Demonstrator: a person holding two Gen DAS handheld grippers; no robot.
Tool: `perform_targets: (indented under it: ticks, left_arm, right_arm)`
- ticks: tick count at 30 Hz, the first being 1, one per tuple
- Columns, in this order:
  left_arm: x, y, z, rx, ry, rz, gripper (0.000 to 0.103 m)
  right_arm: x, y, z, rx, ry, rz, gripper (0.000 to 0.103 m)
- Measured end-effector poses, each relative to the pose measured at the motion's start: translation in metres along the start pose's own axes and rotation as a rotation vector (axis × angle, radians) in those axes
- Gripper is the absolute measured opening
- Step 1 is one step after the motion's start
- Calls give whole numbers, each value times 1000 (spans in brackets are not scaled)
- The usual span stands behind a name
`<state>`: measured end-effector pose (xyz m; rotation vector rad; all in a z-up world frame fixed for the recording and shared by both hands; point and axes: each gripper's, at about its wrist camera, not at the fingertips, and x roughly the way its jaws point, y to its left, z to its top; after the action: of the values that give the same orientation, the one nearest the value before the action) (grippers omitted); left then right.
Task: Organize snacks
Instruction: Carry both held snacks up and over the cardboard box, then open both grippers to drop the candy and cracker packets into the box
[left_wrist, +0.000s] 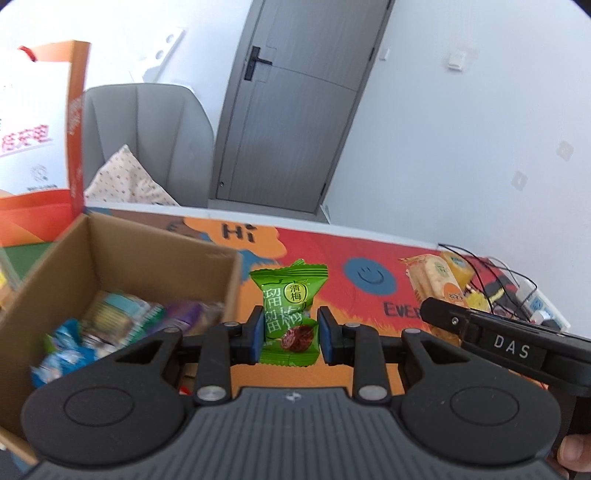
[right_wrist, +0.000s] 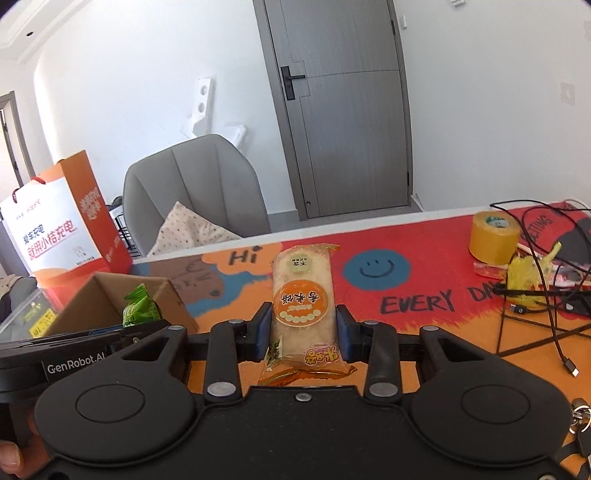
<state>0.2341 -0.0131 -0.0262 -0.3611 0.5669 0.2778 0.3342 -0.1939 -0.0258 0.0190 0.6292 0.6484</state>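
My left gripper (left_wrist: 291, 334) is shut on a green plum candy packet (left_wrist: 290, 314) and holds it above the table, just right of an open cardboard box (left_wrist: 122, 254) holding several wrapped snacks (left_wrist: 122, 321). My right gripper (right_wrist: 302, 338) is shut on an orange rice cracker packet (right_wrist: 302, 295), held upright above the table. In the right wrist view the green packet (right_wrist: 140, 306) and the box (right_wrist: 110, 295) show at the left. In the left wrist view the right gripper's cracker packet (left_wrist: 436, 280) shows at the right.
A colourful mat (right_wrist: 406, 295) covers the table. A yellow tape roll (right_wrist: 493, 236), black cables (right_wrist: 535, 295) and yellow wrappers (right_wrist: 524, 277) lie at the right. An orange paper bag (right_wrist: 62, 221) stands behind the box. A grey chair (right_wrist: 195, 184) is beyond the table.
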Motion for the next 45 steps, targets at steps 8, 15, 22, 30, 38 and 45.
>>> perform_targets:
  ticks: [8,15,22,30,38,45]
  left_arm:
    - [-19,35,10,-29,-20,30,29]
    - [-26,73,16,-54,-24,64,29]
    - [-33,106,14,-71,-18,79,29]
    - [-28,137,11,-108,26,81,40]
    - [-58,151,12,-138,-33,50,46]
    - [-79,162,14,-154,-76,62,51]
  right_arm:
    - [-4,42,7,-40,-10,44,36]
    - [1,77,9,-73,-1,89,36]
    - [13,102,7,-92,16,103,36]
    - [28,127,-1,-95,49,144,36]
    - [36,151,-4,-120,69,174,36]
    - [43,170,-4,-123,78,197,36]
